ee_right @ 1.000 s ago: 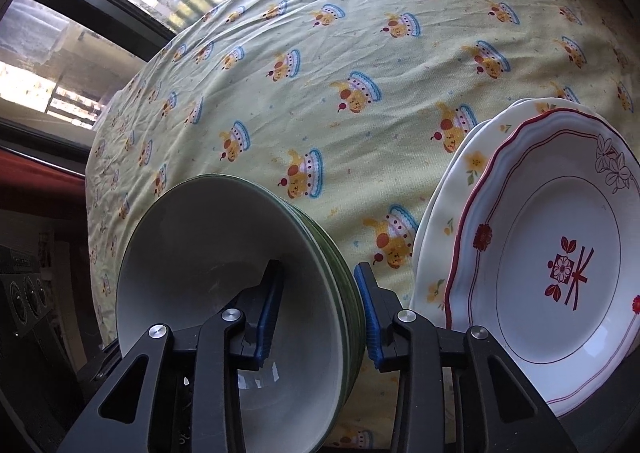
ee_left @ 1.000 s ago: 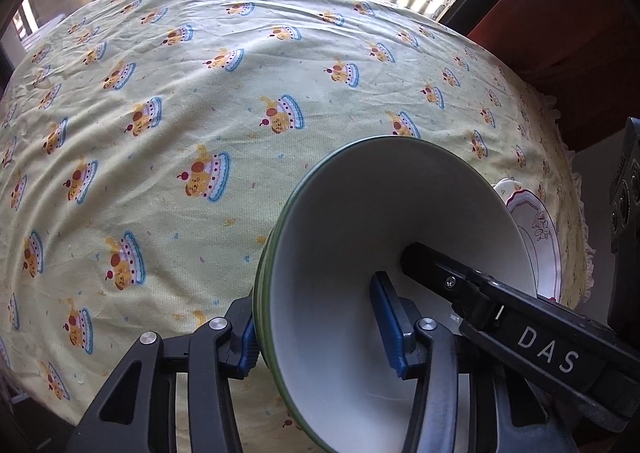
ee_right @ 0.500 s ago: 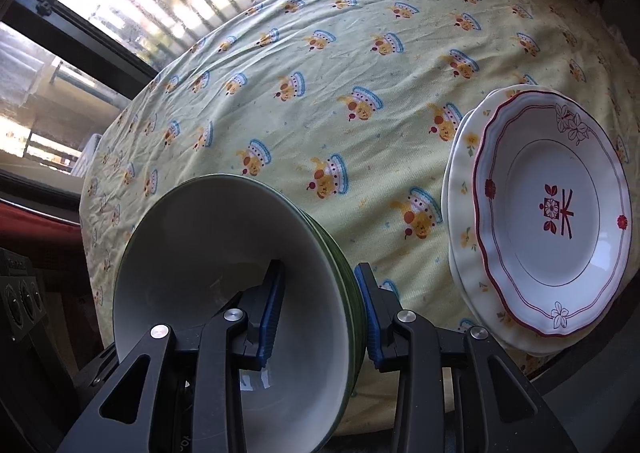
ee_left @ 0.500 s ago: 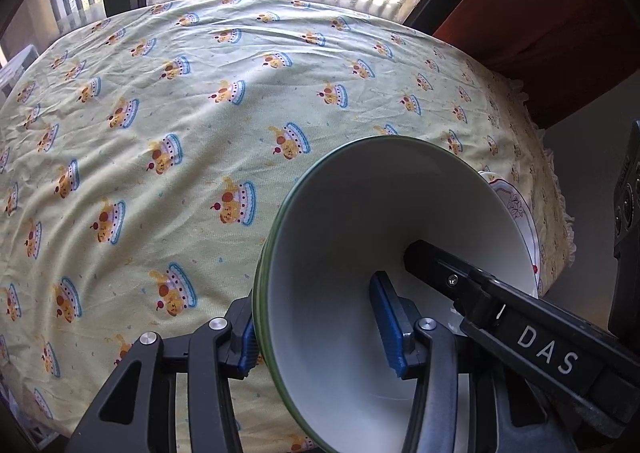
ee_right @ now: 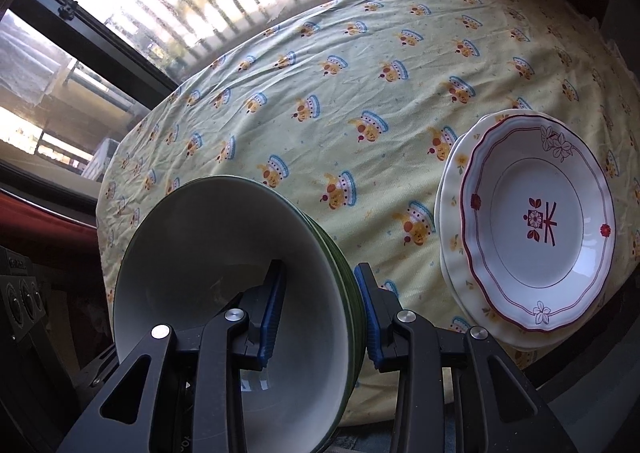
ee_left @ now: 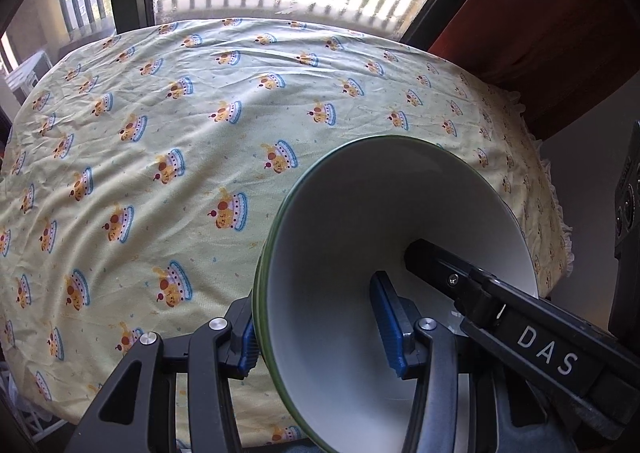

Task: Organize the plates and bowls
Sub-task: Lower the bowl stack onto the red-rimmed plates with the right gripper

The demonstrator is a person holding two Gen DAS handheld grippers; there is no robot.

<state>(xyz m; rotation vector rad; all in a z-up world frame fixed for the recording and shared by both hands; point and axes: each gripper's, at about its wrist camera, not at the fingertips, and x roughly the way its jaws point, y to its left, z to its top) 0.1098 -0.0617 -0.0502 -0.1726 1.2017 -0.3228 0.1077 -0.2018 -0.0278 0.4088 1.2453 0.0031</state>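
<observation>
Left wrist view: the left gripper (ee_left: 316, 329) pinches the near wall of the bowls (ee_left: 384, 237), one pad outside, one inside, holding them above the cloth (ee_left: 168, 125); the other gripper's finger reaches into the bowl too.

Right wrist view: the right gripper (ee_right: 320, 313) clamps the opposite rim of the bowls (ee_right: 224, 261), seemingly several nested. The plates (ee_right: 536, 221) sit stacked at the table's right edge. Plates look done; the bowls are yet to be set down.
</observation>
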